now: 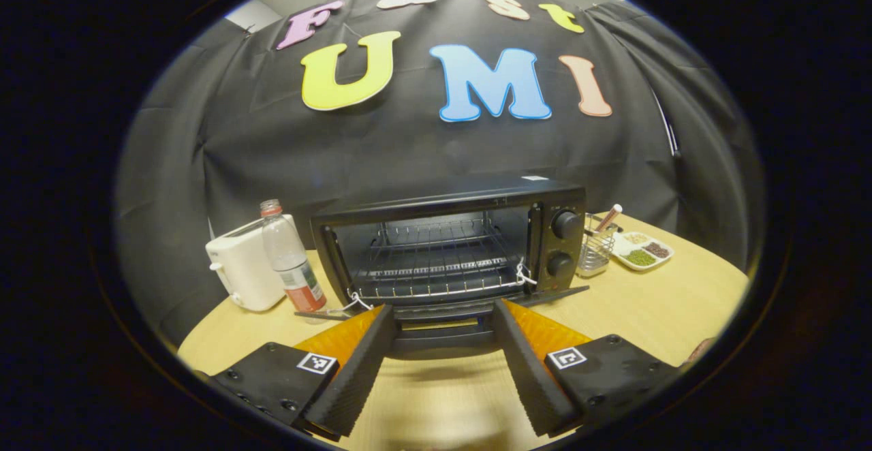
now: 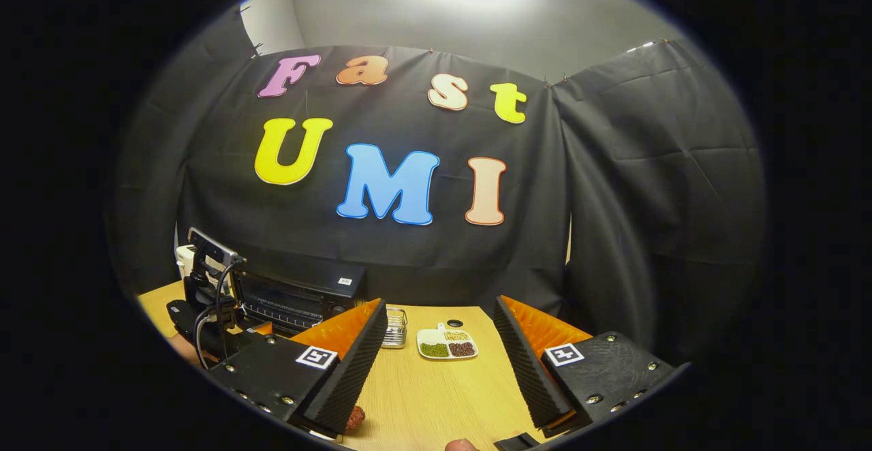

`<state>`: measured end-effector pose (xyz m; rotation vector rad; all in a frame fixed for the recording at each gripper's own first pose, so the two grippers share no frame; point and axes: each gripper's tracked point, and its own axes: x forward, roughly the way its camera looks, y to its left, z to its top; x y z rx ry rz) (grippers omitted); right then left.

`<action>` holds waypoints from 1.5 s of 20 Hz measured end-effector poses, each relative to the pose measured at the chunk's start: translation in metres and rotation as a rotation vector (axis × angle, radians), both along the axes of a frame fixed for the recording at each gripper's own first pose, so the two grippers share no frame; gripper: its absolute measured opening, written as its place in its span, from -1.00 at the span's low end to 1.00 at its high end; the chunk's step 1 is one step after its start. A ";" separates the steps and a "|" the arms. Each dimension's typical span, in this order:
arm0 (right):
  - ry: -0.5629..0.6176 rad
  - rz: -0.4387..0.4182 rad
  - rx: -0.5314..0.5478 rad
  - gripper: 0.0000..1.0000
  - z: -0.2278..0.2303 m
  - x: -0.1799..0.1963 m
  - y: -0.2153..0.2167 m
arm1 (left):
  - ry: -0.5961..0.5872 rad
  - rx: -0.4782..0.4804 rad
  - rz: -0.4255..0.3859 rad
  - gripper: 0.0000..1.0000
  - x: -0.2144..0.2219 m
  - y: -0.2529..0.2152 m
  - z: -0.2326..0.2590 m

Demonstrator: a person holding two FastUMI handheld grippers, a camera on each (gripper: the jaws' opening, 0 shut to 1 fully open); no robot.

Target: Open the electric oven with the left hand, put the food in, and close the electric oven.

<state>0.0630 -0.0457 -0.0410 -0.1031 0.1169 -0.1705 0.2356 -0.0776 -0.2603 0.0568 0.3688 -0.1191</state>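
The black electric oven (image 1: 443,246) stands open on the wooden table, its door (image 1: 552,296) folded down flat and a wire rack (image 1: 436,260) inside. My left gripper (image 1: 443,309) is open right in front of it, with the door's handle (image 1: 441,338) between the fingers and not pressed. In the right gripper view the oven (image 2: 300,298) is at the left with the left gripper (image 2: 204,301) before it. My right gripper (image 2: 439,306) is open over the table, holding nothing. A small reddish-brown piece of food (image 2: 354,417) lies on the table under its left finger.
A white toaster (image 1: 238,270) and a clear bottle (image 1: 289,260) stand left of the oven. To its right are a wire basket (image 1: 598,246) and a white dish of beans (image 1: 644,250). The same dish (image 2: 446,343) and basket (image 2: 395,327) lie ahead of my right gripper.
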 end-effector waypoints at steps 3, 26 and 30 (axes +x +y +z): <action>0.012 0.008 0.002 0.90 -0.003 -0.001 0.001 | 0.028 -0.003 0.001 0.94 -0.009 -0.002 -0.011; 0.250 0.167 0.328 0.92 -0.090 -0.002 0.035 | -0.083 -0.050 0.054 1.00 -0.084 0.024 0.075; 0.358 0.199 0.413 0.97 -0.126 -0.002 0.049 | -0.175 -0.056 0.070 0.94 -0.106 0.040 0.133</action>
